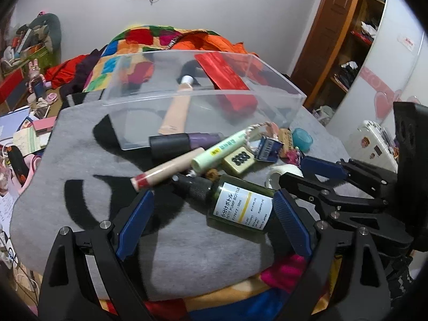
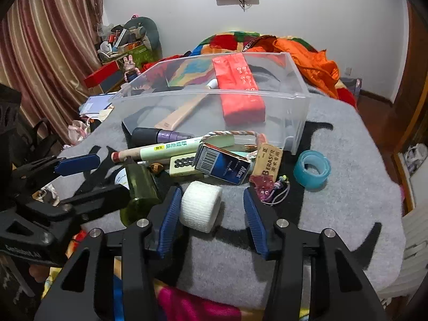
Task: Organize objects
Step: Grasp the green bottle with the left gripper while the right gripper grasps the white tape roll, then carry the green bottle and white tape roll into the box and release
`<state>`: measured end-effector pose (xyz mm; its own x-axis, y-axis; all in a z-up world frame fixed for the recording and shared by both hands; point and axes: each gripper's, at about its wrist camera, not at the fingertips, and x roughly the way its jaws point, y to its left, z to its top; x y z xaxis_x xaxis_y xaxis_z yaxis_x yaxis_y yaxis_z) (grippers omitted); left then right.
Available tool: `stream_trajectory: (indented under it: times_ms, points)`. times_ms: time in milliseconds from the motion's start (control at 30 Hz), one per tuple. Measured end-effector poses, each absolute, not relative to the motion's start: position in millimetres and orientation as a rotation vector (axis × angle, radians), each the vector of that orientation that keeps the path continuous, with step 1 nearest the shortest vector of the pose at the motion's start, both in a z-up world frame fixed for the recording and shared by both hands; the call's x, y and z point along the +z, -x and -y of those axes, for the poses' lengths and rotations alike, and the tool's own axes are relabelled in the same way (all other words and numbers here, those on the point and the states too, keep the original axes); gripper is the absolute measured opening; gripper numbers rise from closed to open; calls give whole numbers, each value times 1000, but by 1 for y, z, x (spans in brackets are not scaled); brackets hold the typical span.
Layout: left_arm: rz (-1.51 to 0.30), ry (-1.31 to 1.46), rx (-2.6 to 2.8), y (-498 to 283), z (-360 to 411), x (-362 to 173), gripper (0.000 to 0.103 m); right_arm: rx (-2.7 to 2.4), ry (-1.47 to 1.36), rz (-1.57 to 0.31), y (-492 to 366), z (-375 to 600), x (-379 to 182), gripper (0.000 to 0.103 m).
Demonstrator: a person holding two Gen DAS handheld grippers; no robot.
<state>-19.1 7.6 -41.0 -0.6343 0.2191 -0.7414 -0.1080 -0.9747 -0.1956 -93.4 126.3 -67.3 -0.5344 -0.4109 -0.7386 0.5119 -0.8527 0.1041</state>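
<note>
A clear plastic bin [image 1: 203, 99] [image 2: 294, 123] stands on a grey mat and holds a red packet [image 2: 238, 91] and a beige tube [image 1: 176, 112]. In front lies a pile of small items. My left gripper [image 1: 214, 219] is open around a dark green pump bottle [image 1: 240, 206], its right pad at the bottle's base. My right gripper [image 2: 211, 214] is open around a white gauze roll [image 2: 200, 206], which lies against the left pad. The bottle also shows in the right wrist view [image 2: 140, 184].
The pile holds a black-and-purple tube [image 1: 184, 143], a pale green tube [image 1: 224, 149], a beige stick [image 1: 168, 172], a mahjong tile [image 2: 183, 164], a blue Max box [image 2: 223, 167], a wooden tag [image 2: 267, 161] and a blue tape roll [image 2: 311, 168]. Colourful bedding lies behind.
</note>
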Motion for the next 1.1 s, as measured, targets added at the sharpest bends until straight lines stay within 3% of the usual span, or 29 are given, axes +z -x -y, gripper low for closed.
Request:
stream_trajectory:
  times_ms: [367,467,567,600,667,733,1100]
  points:
    - [180,1271,2661,31,-23,-56,91,-2376,-1135,-193,90,-142,-75,44]
    - [153,1272,2684,33,-25,-60,81,-2352,-1157,-169,92,-144,-80,43]
    - [147,1252,2700,31,-26,-60,79,-2333,-1157,-127,93,-146,-83,42]
    - [145,1244,2703,30,-26,-60,74,-2328,-1152,-120,94,-145,-83,40]
    - [135,1234,2711,29,-27,-58,74,-2316,-1149,-119,95,-143,-83,20]
    - [136,1214,2727,25,-25,-55,74,-2330,-1146,-133,95,-141,-84,13]
    - [203,1128,2769,13,-10,-29,74,-2379,-1098,-108,97,-149,-66,9]
